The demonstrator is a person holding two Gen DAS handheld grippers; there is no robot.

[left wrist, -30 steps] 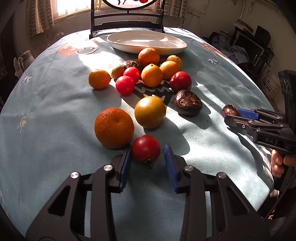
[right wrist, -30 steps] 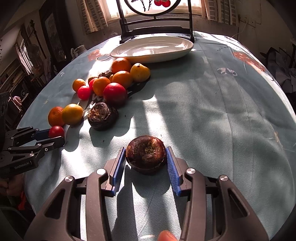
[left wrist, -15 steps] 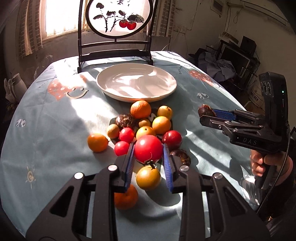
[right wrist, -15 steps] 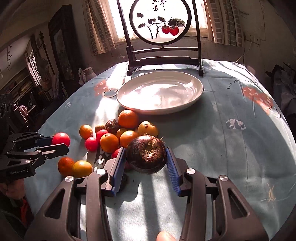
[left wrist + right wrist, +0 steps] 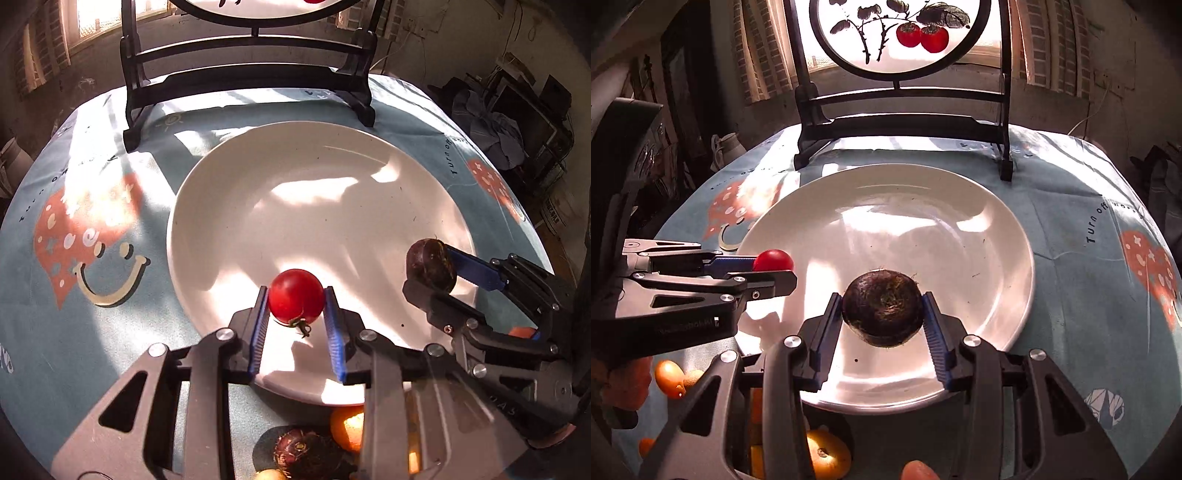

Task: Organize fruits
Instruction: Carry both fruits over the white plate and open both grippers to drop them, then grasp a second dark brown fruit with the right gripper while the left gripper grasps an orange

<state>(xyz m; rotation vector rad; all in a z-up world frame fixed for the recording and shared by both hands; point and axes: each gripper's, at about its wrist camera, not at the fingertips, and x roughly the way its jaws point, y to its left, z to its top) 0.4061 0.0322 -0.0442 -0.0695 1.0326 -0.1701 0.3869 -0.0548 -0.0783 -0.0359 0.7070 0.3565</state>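
My left gripper [image 5: 296, 308] is shut on a red tomato [image 5: 296, 301] and holds it over the near part of the white plate [image 5: 236, 192]. My right gripper [image 5: 882, 312] is shut on a dark brown round fruit [image 5: 882, 307] and holds it over the near middle of the same plate [image 5: 990, 236]. In the left wrist view the right gripper [image 5: 439, 273] comes in from the right with the brown fruit [image 5: 430, 264]. In the right wrist view the left gripper [image 5: 772, 267] comes in from the left with the tomato [image 5: 772, 260].
A dark wooden stand [image 5: 905, 122] with a round painted panel stands behind the plate. Oranges and a brown fruit [image 5: 306, 454] lie on the blue cloth in front of the plate, partly hidden by the grippers. Other fruits [image 5: 668, 374] lie at lower left.
Both grippers have moved forward from above the fruit pile to over the plate, each carrying its fruit. The plate now fills both views.
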